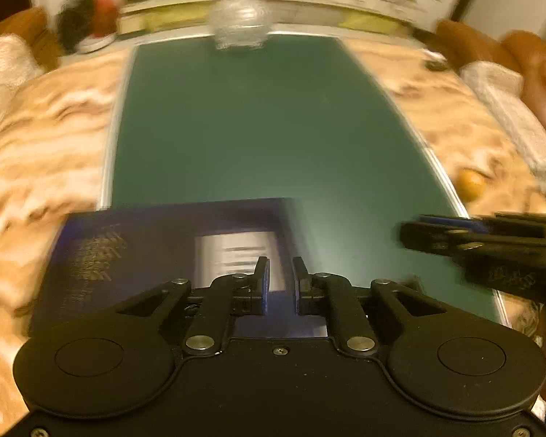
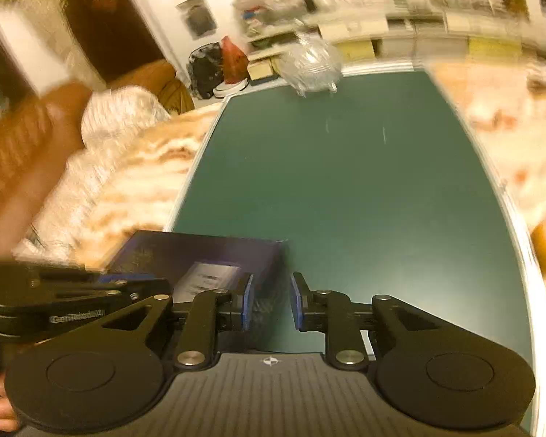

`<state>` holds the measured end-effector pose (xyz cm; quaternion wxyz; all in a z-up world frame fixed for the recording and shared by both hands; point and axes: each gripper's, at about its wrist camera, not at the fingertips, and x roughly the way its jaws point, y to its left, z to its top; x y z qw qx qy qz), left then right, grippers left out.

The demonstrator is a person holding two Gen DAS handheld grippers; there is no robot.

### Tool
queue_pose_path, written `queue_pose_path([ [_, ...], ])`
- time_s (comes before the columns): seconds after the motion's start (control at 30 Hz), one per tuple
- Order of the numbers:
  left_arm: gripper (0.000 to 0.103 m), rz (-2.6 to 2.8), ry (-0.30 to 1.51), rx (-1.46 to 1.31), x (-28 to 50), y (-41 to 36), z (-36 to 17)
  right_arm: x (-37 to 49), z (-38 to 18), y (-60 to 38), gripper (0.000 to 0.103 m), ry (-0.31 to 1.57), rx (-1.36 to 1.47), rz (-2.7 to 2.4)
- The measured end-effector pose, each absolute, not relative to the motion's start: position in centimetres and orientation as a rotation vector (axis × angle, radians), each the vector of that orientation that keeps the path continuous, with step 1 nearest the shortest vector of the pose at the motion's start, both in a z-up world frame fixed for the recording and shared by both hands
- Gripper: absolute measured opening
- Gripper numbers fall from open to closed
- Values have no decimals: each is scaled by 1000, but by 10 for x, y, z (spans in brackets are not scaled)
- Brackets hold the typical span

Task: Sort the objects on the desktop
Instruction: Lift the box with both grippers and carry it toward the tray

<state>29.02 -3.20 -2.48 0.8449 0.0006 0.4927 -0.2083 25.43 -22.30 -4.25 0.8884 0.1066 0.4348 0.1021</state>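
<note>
Low in both frames, a dark blue rectangular box [image 1: 171, 251] lies at the green table's [image 1: 265, 127] near edge. Left claw [image 1: 281, 273] and right claw [image 2: 271, 291] hover released; blur suggests a mistimed, glancing grab.

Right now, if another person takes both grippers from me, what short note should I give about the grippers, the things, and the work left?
Left gripper: open, holding nothing, above the right part of the dark blue box.
Right gripper: open, holding nothing, just right of the same box.
Things: the box lies at the near left corner of the green mat. A clear glass jar stands at the far edge of the mat. A yellow fruit lies off the mat on the right, on the blanket.
Done: nothing looks sorted yet.
Left: probably grasp the box first, then the other things.
</note>
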Motion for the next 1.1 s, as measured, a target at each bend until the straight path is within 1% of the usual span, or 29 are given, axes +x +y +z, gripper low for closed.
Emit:
queue_pose_path([
  [0.03, 12, -447, 1008, -28, 289, -21, -13, 251, -36, -221, 41, 883, 190, 197],
  [0.07, 19, -414, 966, -30, 288, -5, -1, 249, -29, -228, 56, 852, 180, 172],
  [0.1, 25, -377, 940, -23, 288, 11, 6, 249, -27, -240, 76, 841, 200, 160],
  [0.13, 35, -346, 928, -18, 289, 27, 8, 249, -27, -252, 77, 834, 225, 150],
  [0.17, 42, -317, 923, -9, 291, 44, 8, 249, -32, -264, 77, 847, 274, 152],
  [0.2, 45, -283, 923, 4, 293, 61, 5, 249, -38, -271, 77, 856, 316, 158],
  [0.23, 53, -241, 934, 19, 297, 78, 0, 249, -45, -273, 77, 866, 346, 167],
  [0.27, 58, -205, 947, 34, 301, 94, -7, 249, -53, -270, 77, 884, 371, 184],
  [0.37, 65, -94, 1001, 38, 316, 148, -32, 253, -80, -255, 77, 941, 449, 237],
  [0.4, 65, -57, 1014, 19, 320, 170, -41, 256, -86, -246, 77, 955, 461, 255],
  [0.5, 74, 40, 1031, -45, 328, 223, -61, 271, -97, -208, 77, 984, 423, 305],
  [0.57, 75, 90, 1049, -116, 331, 256, -76, 288, -102, -178, 77, 1002, 389, 338],
  [0.63, 75, 122, 1047, -182, 328, 280, -90, 308, -106, -151, 80, 1016, 356, 366],
  [0.77, 75, 143, 1065, -293, 323, 311, -116, 349, -112, -92, 82, 1035, 267, 433],
  [0.93, 75, 118, 1082, -347, 332, 325, -136, 384, -127, -35, 82, 1070, 184, 486],
  [1.1, 75, 83, 1084, -363, 333, 322, -147, 396, -144, -16, 82, 1101, 170, 502],
])
